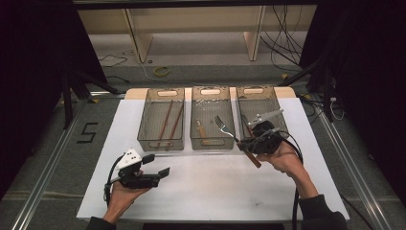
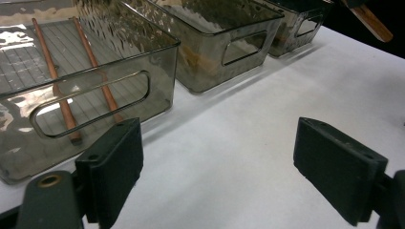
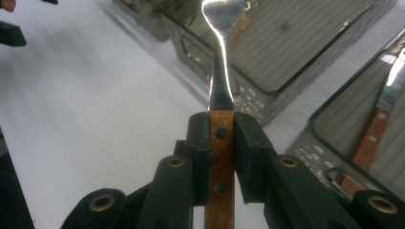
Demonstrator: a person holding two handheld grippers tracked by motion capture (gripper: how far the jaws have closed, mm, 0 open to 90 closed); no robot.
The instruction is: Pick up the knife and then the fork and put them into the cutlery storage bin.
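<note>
Nearest the person's edge of the surface, the left gripper (image 1: 155, 165) is resting in the hand, its fingers (image 2: 112, 169) standing wide apart with nothing between them.

The fork (image 3: 220, 71) is being gripped by its wooden handle in the right gripper (image 1: 250, 143); the right gripper view shows both pads pressing flat on the riveted handle, with the steel neck and head projecting ahead. In the high view the fork is hanging over the near rim of the middle bin (image 1: 210, 142), tines pointing toward the far edge of the surface and the handle end trailing toward the near edge.

Outward from it, three smoky clear bins are standing in a row along the far edge of the white surface (image 1: 206, 187). The left bin (image 1: 160, 142) is holding two chopsticks (image 1: 170, 122); the middle bin is holding a wooden-handled utensil (image 1: 200, 128); the right bin (image 1: 261, 91) is holding a wooden-handled piece (image 3: 370, 138), its type unclear.

Risks, as judged: the hold is sitting near the handle's front end, so the fork could be pivoting between the pads if its tines catch a bin rim. Releasing it from a height could be bouncing it off the ribbed floor or into the wrong bin.

Writing: a black "5" (image 1: 87, 132) is marked on the floor beyond the left edge. No brand is legible.
</note>
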